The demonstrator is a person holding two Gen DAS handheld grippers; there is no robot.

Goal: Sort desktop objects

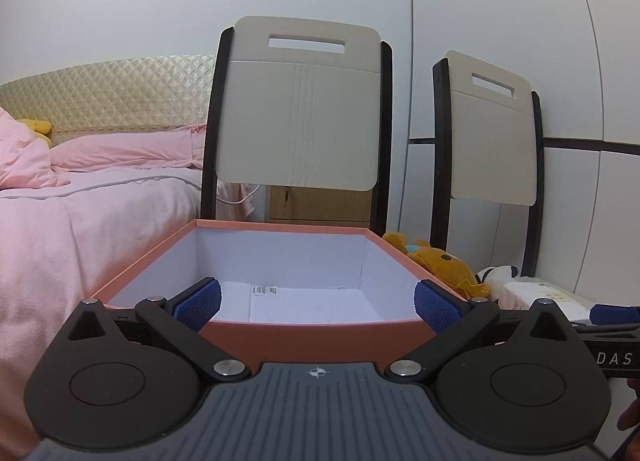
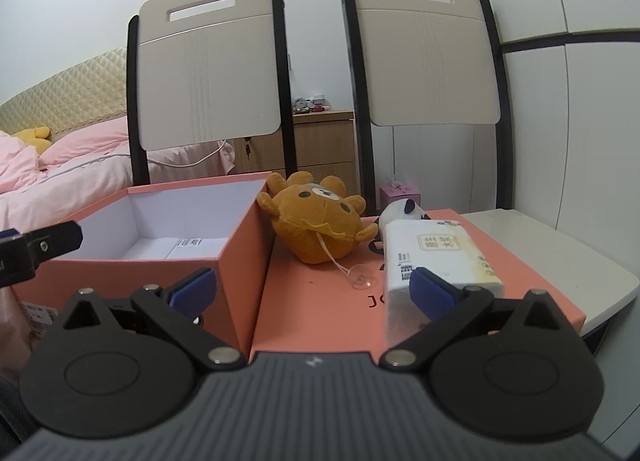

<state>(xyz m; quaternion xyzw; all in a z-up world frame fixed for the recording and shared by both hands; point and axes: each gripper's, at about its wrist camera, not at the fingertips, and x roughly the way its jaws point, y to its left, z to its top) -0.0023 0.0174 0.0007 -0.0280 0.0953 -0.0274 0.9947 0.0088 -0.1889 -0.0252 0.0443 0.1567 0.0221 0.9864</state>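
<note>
An open salmon-pink box (image 1: 312, 335) with a white inside stands right before my left gripper (image 1: 318, 307), which is open and holds nothing. The box (image 2: 236, 229) also shows at the left of the right wrist view, beside its flat pink lid (image 2: 320, 301). On the lid lie a brown bear plush (image 2: 316, 221) with a suction cup (image 2: 360, 281), a small panda plush (image 2: 404, 211) and a white tissue pack (image 2: 436, 257). My right gripper (image 2: 312, 293) is open over the lid, its right finger beside the tissue pack. The bear (image 1: 440, 265) and tissue pack (image 1: 552, 297) appear right of the box.
Two beige chair backs (image 2: 208, 77) (image 2: 428, 49) stand behind the table. A bed with pink covers (image 1: 80, 213) lies to the left. A wooden nightstand (image 2: 324, 141) sits between the chairs. The grey tabletop (image 2: 560, 253) shows to the right of the lid.
</note>
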